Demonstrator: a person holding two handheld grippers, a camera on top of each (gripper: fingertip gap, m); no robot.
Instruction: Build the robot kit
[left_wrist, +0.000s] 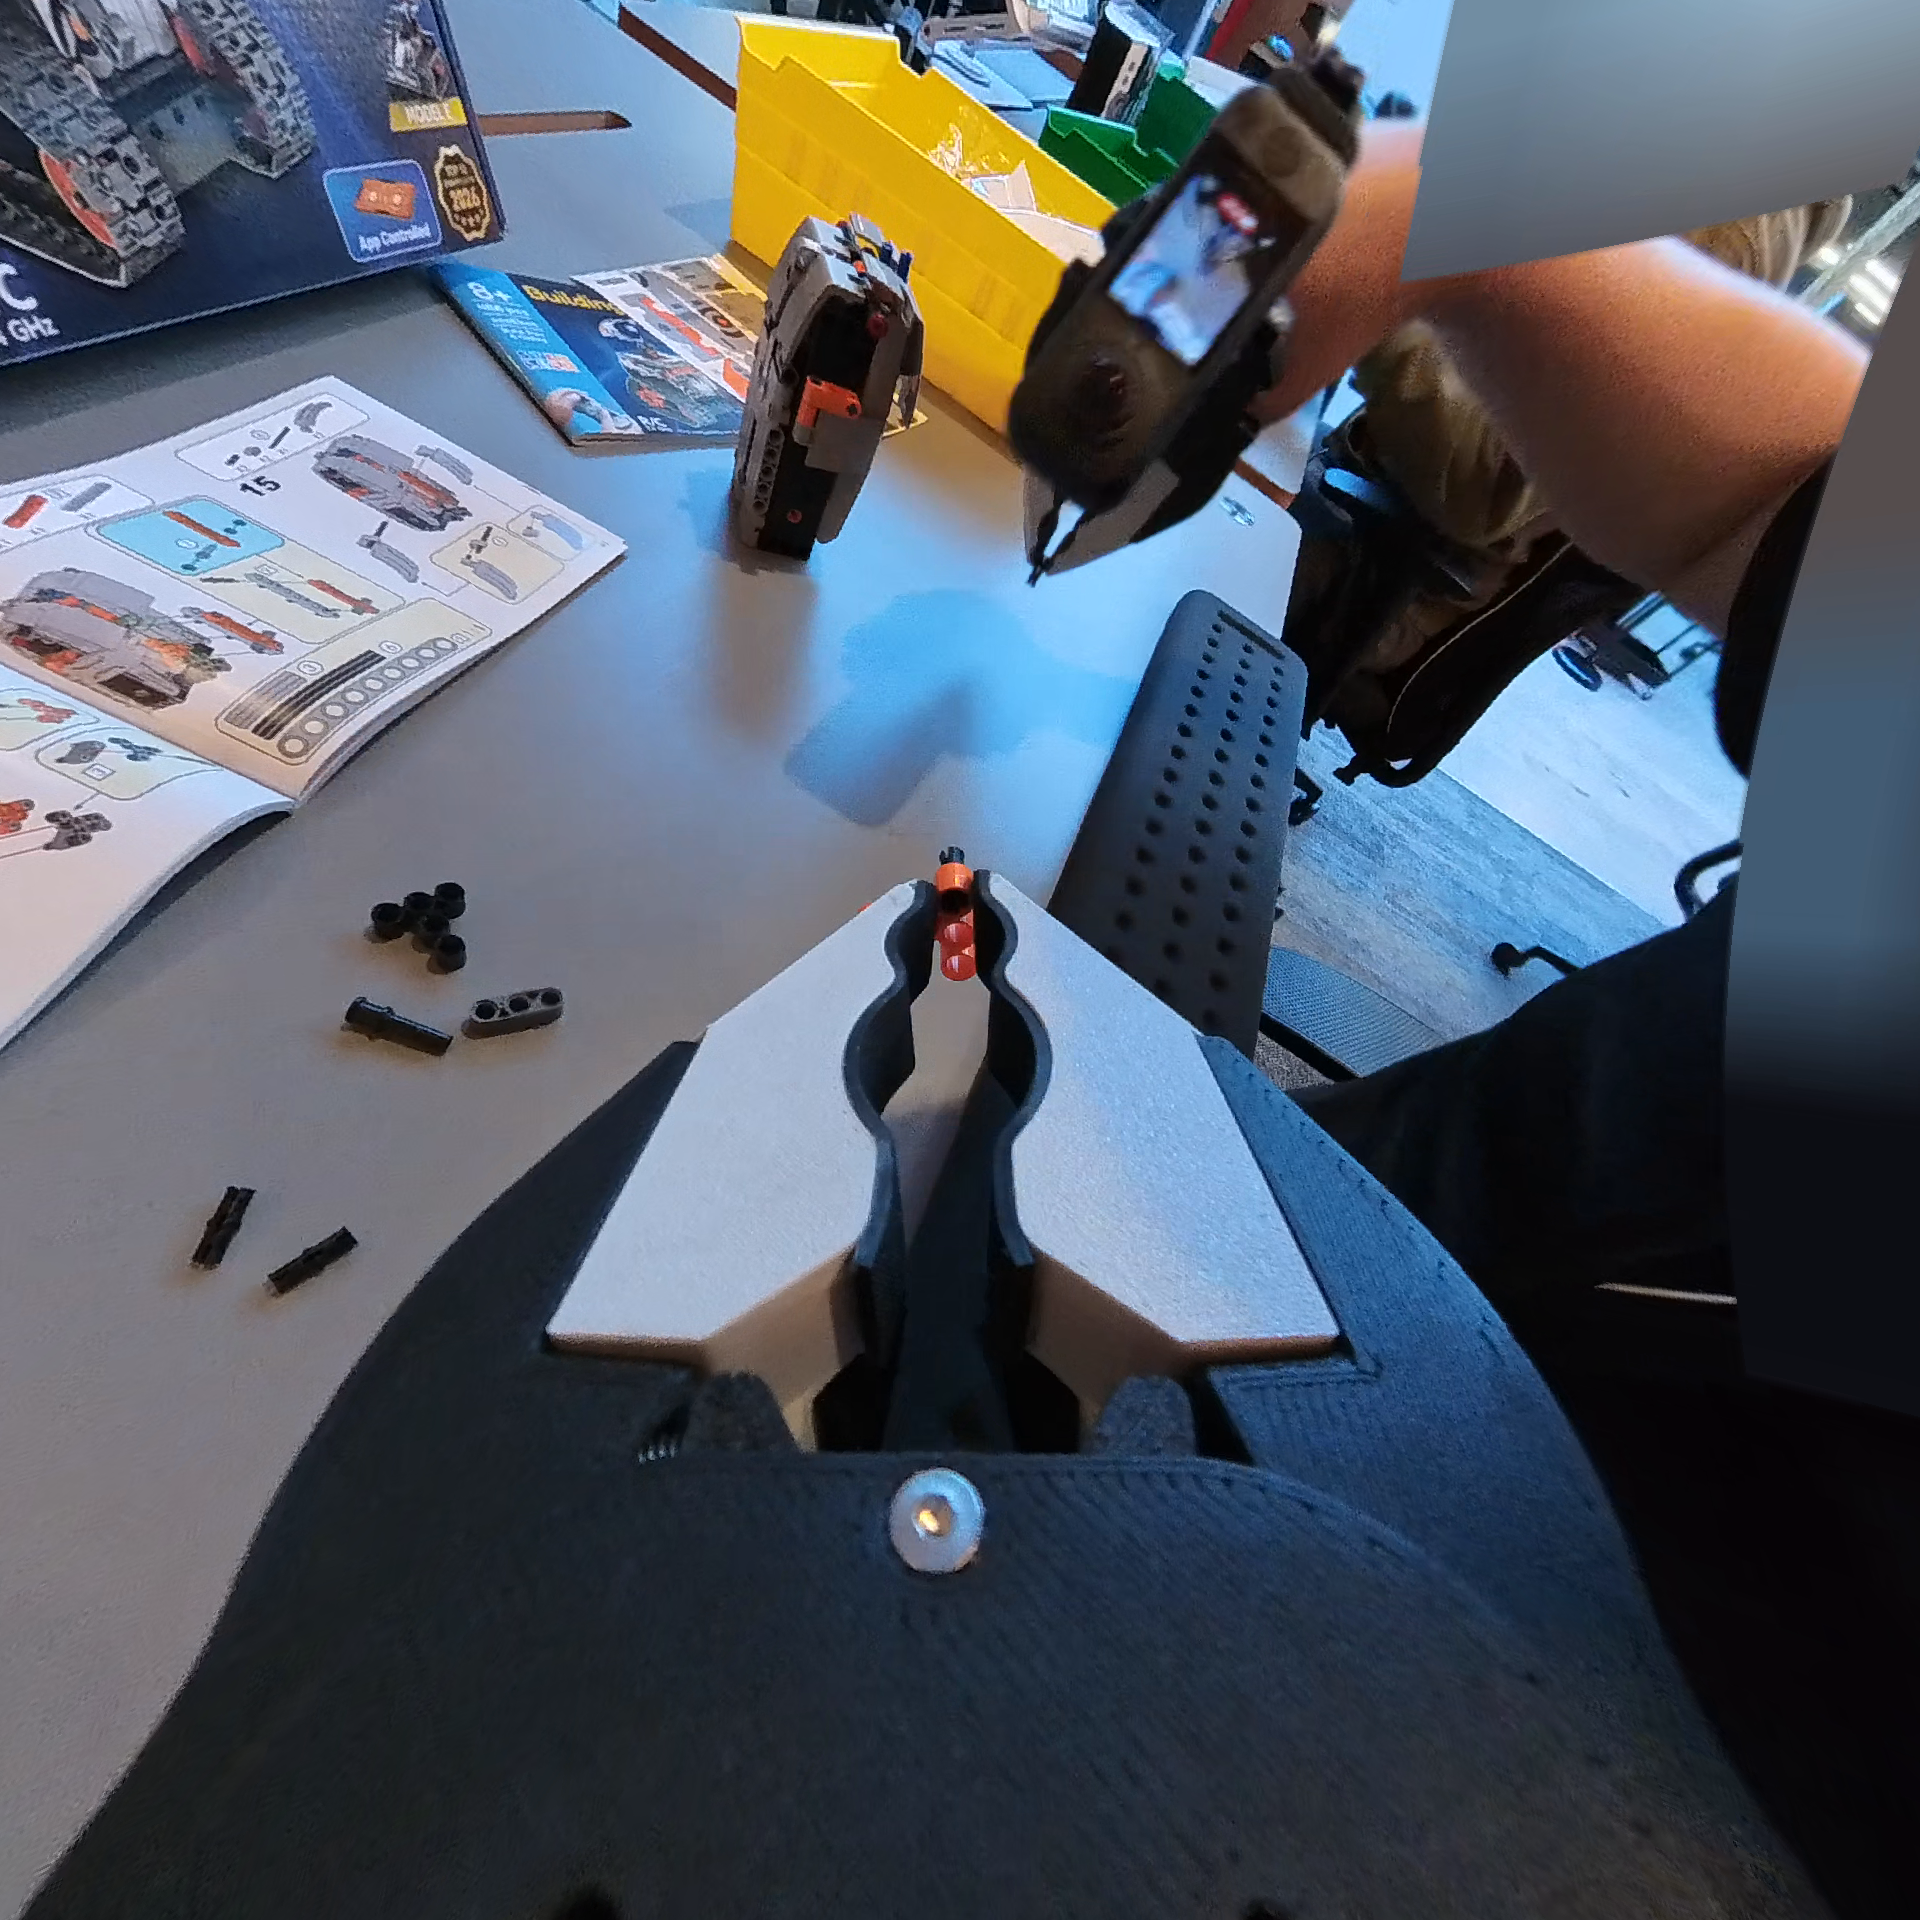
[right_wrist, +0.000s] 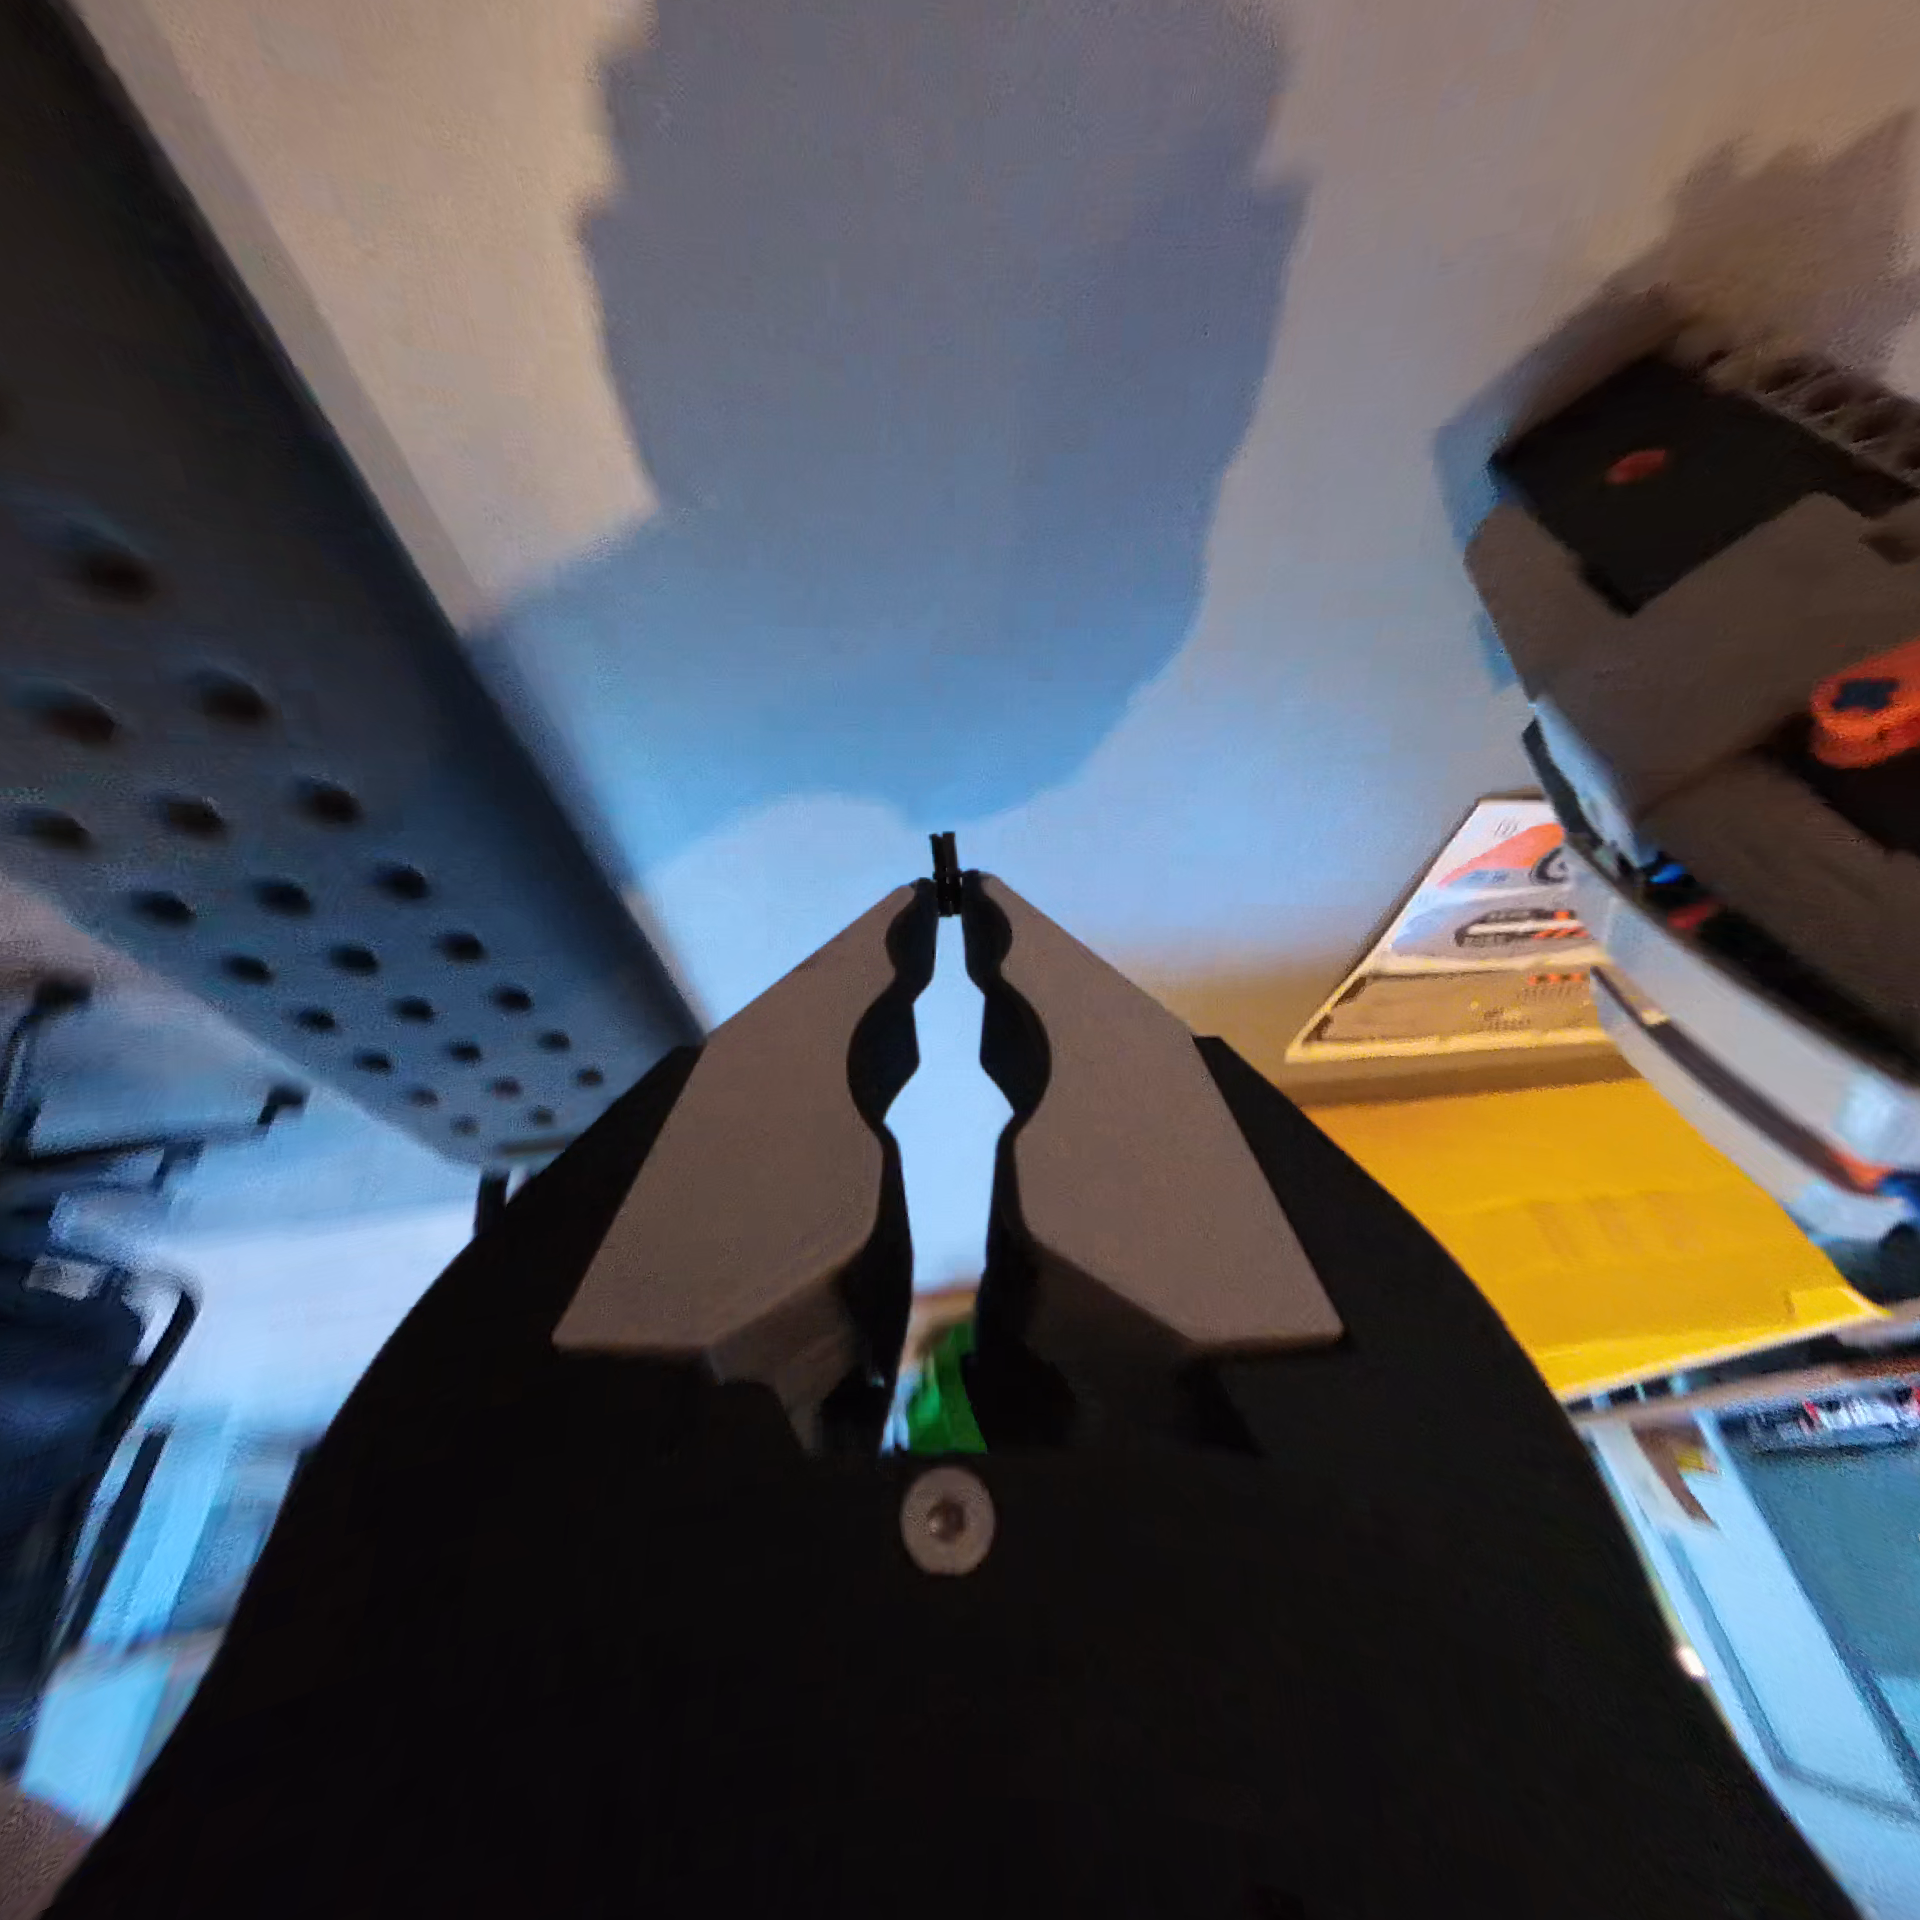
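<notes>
My left gripper is shut on a small orange connector piece with a black pin at its tip, held above the grey table near its right edge. My right gripper is shut on a small black pin and hangs over the table; it also shows in the left wrist view, pointing down beside the grey, black and orange brick model. That model stands upright on the table and shows blurred in the right wrist view.
Loose black pieces and pins lie left of my left gripper. An open instruction booklet, a second booklet, the kit box, a yellow bin and a green bin lie farther back. A black perforated chair back stands at the table's right edge. One gripper's finger ends stand about 30 cm off the other's.
</notes>
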